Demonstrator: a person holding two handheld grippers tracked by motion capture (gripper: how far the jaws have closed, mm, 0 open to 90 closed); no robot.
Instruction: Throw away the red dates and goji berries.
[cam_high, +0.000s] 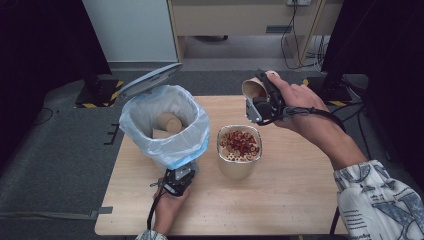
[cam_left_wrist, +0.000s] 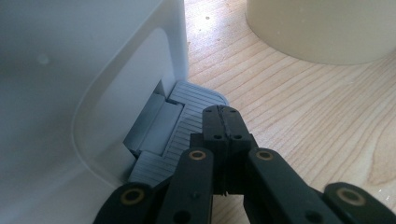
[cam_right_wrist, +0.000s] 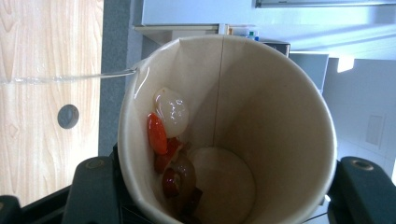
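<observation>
A lab or test room: black curtains (cam_high: 45, 40), hazard-taped stands (cam_high: 97, 95), loose cables (cam_high: 292, 35) and grey carpet (cam_high: 60, 160) around one wooden surface (cam_high: 280, 200)

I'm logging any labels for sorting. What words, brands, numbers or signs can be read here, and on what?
None can be read.
Paper cup in the right tool: plain, unprinted.
Bin and its pedal: no lettering.
Sleeve: printed pattern, marks too small to read.
Yellow-black floor tape: stripes, no words.

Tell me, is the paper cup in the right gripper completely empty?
No. The right gripper view looks into the paper cup, and red and pale food scraps cling to its inner wall near the bottom.
</observation>
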